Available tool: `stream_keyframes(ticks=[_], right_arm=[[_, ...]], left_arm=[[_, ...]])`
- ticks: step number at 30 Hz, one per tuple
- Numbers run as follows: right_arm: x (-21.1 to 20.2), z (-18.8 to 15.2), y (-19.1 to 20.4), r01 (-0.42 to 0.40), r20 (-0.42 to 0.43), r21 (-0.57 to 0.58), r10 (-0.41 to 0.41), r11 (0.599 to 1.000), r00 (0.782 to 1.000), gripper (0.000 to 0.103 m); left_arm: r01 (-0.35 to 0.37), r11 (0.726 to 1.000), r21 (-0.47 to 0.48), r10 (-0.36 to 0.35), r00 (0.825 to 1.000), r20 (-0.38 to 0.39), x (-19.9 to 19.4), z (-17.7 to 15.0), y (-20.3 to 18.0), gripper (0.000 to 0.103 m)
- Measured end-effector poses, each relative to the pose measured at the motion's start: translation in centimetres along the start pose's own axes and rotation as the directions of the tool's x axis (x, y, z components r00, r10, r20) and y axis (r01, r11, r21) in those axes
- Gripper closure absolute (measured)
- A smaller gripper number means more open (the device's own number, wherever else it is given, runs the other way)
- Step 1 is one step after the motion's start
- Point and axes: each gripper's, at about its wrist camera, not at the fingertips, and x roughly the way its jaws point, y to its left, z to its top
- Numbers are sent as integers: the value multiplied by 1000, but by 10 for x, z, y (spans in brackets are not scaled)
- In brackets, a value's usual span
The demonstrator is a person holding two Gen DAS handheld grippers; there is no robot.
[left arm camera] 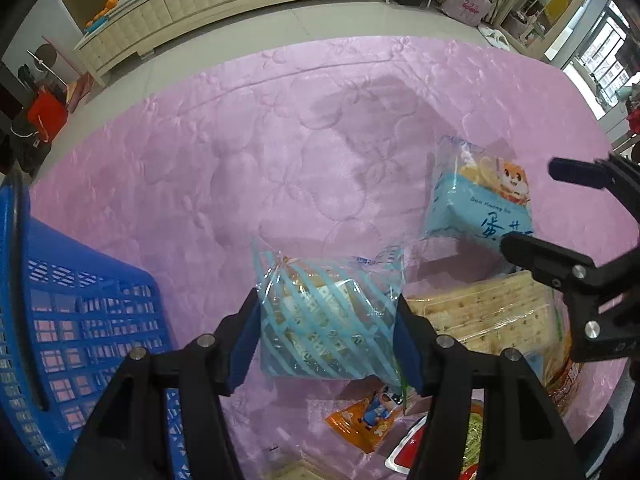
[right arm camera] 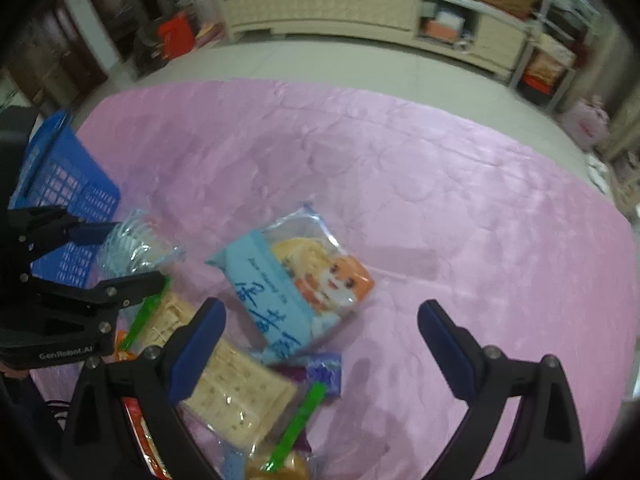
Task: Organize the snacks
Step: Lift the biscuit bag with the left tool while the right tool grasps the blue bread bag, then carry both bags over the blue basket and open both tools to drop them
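Observation:
My left gripper (left arm camera: 326, 316) is shut on a clear snack bag with light-blue stripes (left arm camera: 326, 316) and holds it above the pink cloth; the bag also shows in the right wrist view (right arm camera: 134, 246). A blue plastic basket (left arm camera: 80, 312) stands to its left, also seen in the right wrist view (right arm camera: 64, 196). My right gripper (right arm camera: 322, 320) is open and empty above a light-blue bag with an orange cartoon fox (right arm camera: 292, 284), which also lies at the right in the left wrist view (left arm camera: 480, 204). A cracker pack (right arm camera: 228, 388) lies under the right gripper's left finger.
A pink quilted cloth (left arm camera: 260, 152) covers the surface. An orange snack packet (left arm camera: 368, 420), a red packet (left arm camera: 408, 452) and a small purple packet (right arm camera: 324, 372) lie near the front. A cream cabinet (left arm camera: 188, 4) stands beyond the tiled floor.

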Motion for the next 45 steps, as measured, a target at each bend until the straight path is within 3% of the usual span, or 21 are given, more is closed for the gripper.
stream_keyframes(ticks=[5,11,13,14,15,21,29,38,45], right_arm=[[14,9,10,7,-23,-142,-10,990,1000,5],[31,17,12,4,-60,-199,-16,980,998,5],[34,20,11,-12,-65,-203,-1,979,998,11],[36,21,10,-16,-70,-192,2,981,998,25],[37,21,9,-20,-77,-176,6,984,997,29],[28,12,7,-6,-27,-159,1,987,1000,32],[-12,4,-13,-49,51,-14,50,999,997,32],[-75,-3,-6,-33,139,65,23,997,990,32],[-118,-9,23,16,176,87,-31,996,984,32]], left_arm=[[-2,1000,-18,2,1000,-19,8,8,0,41],[-5,999,-53,4,1000,-24,5,11,11,39],[-15,999,-51,13,1000,-26,4,11,12,39],[-17,999,-49,15,1000,-28,4,14,11,39],[-19,999,-49,17,999,-27,4,13,11,39],[-25,999,-35,25,1000,3,2,11,1,44],[-42,999,-10,43,994,101,-28,10,-11,45],[7,1000,5,-7,973,230,-85,4,-28,45],[40,999,13,-42,950,308,-139,-23,-25,46]])
